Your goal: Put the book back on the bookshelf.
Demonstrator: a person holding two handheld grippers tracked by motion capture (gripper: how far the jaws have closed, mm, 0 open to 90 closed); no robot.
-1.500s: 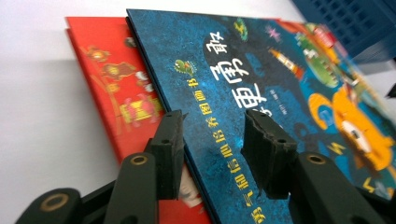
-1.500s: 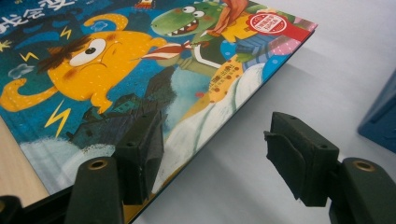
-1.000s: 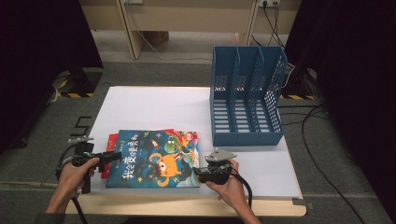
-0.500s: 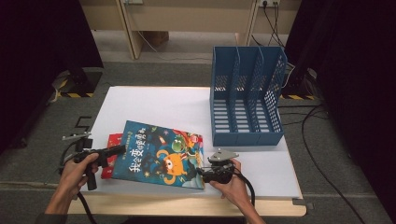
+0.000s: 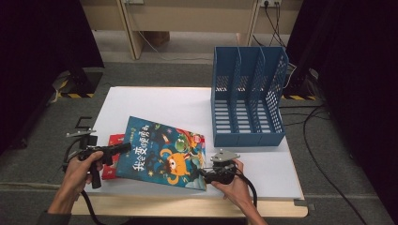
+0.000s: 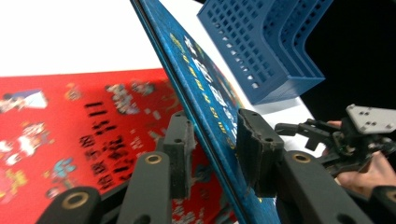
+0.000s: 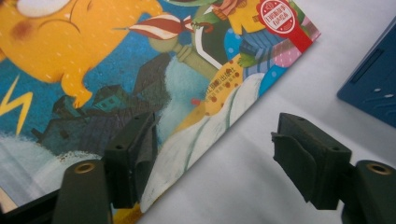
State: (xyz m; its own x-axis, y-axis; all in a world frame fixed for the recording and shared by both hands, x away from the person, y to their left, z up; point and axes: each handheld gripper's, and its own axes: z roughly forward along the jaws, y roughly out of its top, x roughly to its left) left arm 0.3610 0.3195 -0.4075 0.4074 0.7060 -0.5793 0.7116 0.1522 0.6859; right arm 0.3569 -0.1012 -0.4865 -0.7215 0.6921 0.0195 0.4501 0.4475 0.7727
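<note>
Left tool [image 6: 212, 140] clamped on flat glossy blue book [image 5: 162, 152]; right tool [image 7: 215, 154] apart.

blue picture book [image 7: 116, 60], white table [image 7: 243, 158], open jaws astride its edge

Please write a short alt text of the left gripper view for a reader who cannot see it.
The left tongs clamp the edge of a thin blue picture book, lifting it above a red picture book on the white table. A blue plastic file rack stands behind.

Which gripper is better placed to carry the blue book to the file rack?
Left: the left gripper already clamps the blue book; the right gripper is open beside its edge.
</note>
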